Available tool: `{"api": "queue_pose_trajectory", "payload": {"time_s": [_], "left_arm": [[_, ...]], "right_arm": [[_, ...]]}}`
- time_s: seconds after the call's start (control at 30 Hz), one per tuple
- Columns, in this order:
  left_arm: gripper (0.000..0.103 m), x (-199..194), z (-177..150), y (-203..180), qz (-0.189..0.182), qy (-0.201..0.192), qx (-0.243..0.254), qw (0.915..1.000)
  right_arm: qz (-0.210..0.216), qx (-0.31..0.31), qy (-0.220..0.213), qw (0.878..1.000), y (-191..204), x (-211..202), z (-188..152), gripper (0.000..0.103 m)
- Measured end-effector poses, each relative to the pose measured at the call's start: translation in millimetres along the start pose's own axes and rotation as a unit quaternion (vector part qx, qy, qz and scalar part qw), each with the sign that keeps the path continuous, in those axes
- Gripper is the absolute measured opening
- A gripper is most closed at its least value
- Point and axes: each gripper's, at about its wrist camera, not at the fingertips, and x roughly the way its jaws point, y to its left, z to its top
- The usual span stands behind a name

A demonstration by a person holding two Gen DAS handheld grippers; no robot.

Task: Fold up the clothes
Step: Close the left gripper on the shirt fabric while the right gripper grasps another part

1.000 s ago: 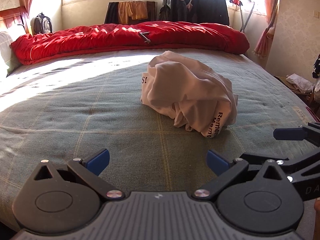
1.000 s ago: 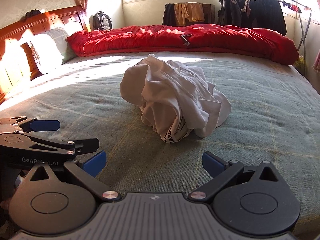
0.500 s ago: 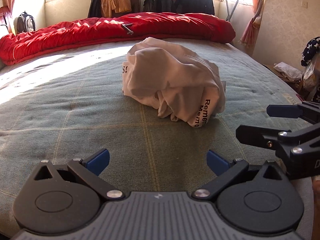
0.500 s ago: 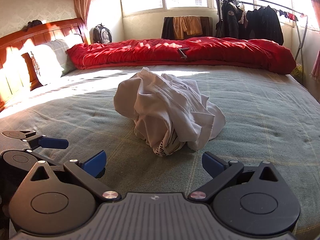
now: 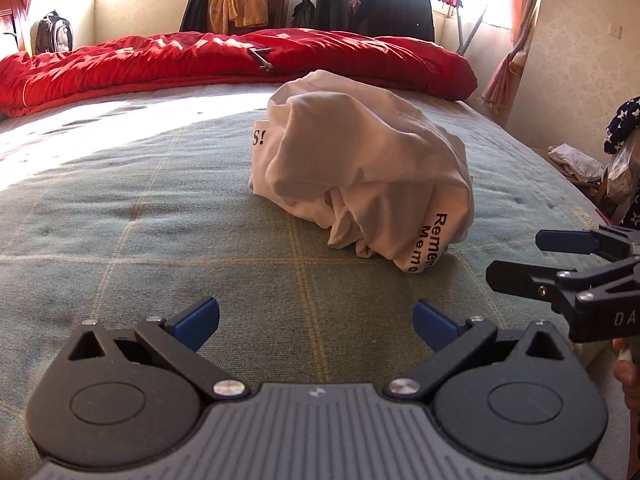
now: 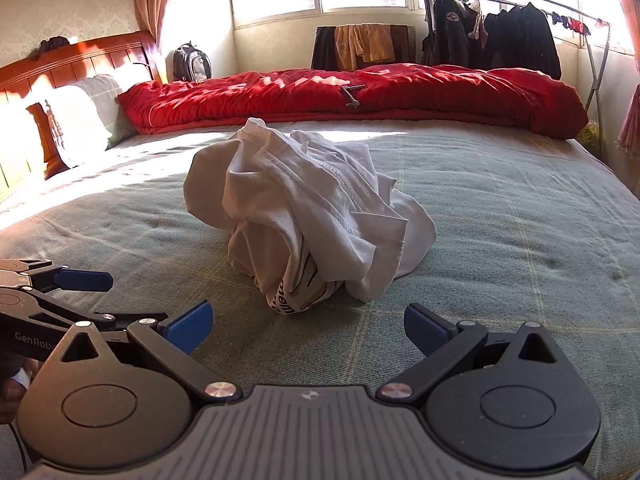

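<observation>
A crumpled white T-shirt (image 5: 360, 176) with black lettering lies in a heap in the middle of the grey-green checked bedspread (image 5: 140, 220). My left gripper (image 5: 316, 322) hovers open over the bedspread, short of the heap, with nothing between its blue pads. In the right wrist view the same T-shirt (image 6: 304, 208) sits just ahead of my right gripper (image 6: 308, 324), which is also open and empty. Each gripper shows at the edge of the other's view: the right gripper (image 5: 516, 258) at the right, the left gripper (image 6: 104, 292) at the left.
A red quilt (image 6: 360, 96) lies along the far side of the bed. Pillows (image 6: 76, 120) and a wooden headboard (image 6: 76, 64) are at the left. A clothes rack with dark jackets (image 6: 492, 36) stands by the window. A cluttered stand (image 5: 576, 164) is beside the bed's right edge.
Both grippers have come closer to the T-shirt heap, which looms larger in both views. The heap itself has not moved, and both grippers stay open.
</observation>
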Motion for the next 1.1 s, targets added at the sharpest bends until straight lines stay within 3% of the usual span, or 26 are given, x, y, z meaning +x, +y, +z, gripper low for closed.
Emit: {"api": "queue_pose_trajectory", "payload": {"time_s": [0.07, 0.13, 0.2, 0.27, 0.53, 0.87, 0.97, 1.1], "left_arm": [[0.099, 4.1, 4.3, 4.8, 0.008, -0.001, -0.009, 0.9999], [0.091, 8.9, 10.8, 9.0, 0.014, 0.002, -0.007, 0.9999], [0.075, 13.8, 18.9, 14.2, 0.013, 0.008, -0.007, 0.9999], [0.068, 17.1, 29.0, 21.7, 0.006, 0.01, -0.013, 0.9998], [0.068, 14.8, 64.0, 35.0, 0.009, -0.029, 0.016, 0.9994], [0.068, 40.4, 50.4, 38.0, -0.026, -0.001, -0.014, 0.9996], [0.068, 40.3, 46.7, 38.4, -0.027, 0.002, -0.009, 0.9996], [0.068, 38.7, 40.7, 40.3, -0.023, 0.006, -0.005, 0.9997]], "right_arm": [[-0.003, 0.002, 0.011, 1.0, -3.6, 7.7, 0.7, 0.103], [-0.006, 0.003, 0.021, 1.0, -7.2, 15.3, 1.4, 0.103], [-0.008, 0.003, 0.028, 1.0, -9.2, 22.1, 3.1, 0.103], [-0.009, 0.001, 0.032, 0.999, -10.8, 28.7, 6.3, 0.103], [0.007, -0.014, 0.033, 0.999, -16.2, 41.9, 18.4, 0.103], [0.01, -0.017, 0.022, 1.0, -28.1, 47.4, 37.3, 0.102], [0.033, -0.012, 0.001, 0.999, -30.9, 38.7, 44.1, 0.102], [0.028, -0.026, -0.012, 0.999, -39.0, 29.9, 43.8, 0.102]]}}
